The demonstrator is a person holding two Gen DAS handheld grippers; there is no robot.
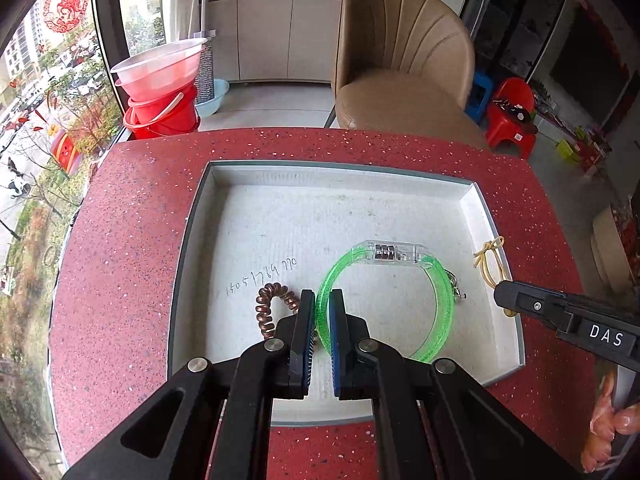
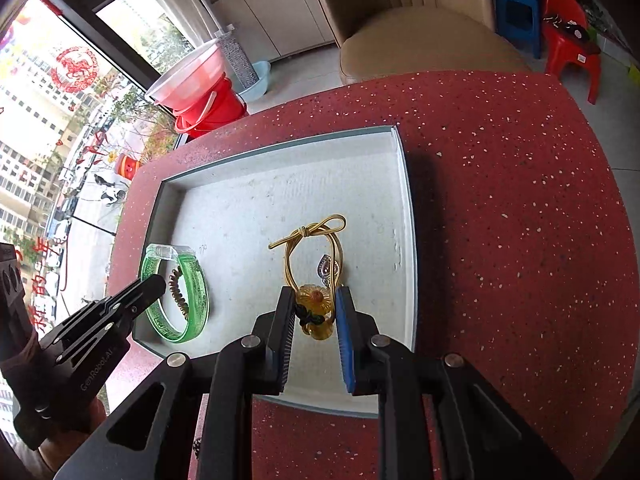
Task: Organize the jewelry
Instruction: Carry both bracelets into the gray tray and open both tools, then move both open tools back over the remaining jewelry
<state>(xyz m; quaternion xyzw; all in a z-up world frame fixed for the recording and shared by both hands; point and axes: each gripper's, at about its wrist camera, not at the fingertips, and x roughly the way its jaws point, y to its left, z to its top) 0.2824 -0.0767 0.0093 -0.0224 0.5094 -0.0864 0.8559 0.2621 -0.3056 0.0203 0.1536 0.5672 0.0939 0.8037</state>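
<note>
A shallow white tray (image 1: 280, 216) lies on the red speckled table (image 1: 132, 200). In it are a green glitter bangle (image 1: 444, 300) with a clear clasp, a copper spiral hair tie (image 1: 266, 308) and a gold elastic cord (image 1: 490, 260). My left gripper (image 1: 322, 302) is closed on the bangle's left rim. In the right wrist view the cord (image 2: 316, 236) carries an amber flower charm (image 2: 316, 300). My right gripper (image 2: 314, 308) is open, its fingers on either side of the charm. The bangle (image 2: 198, 292) and the left gripper (image 2: 150, 284) show at the left.
A tan armchair (image 1: 400, 60) stands behind the table. Red buckets with a clear basin (image 1: 160, 92) stand by the window at the left. Red and blue stools (image 1: 512, 112) are at the right. A small silver pendant (image 2: 326, 268) lies beside the cord.
</note>
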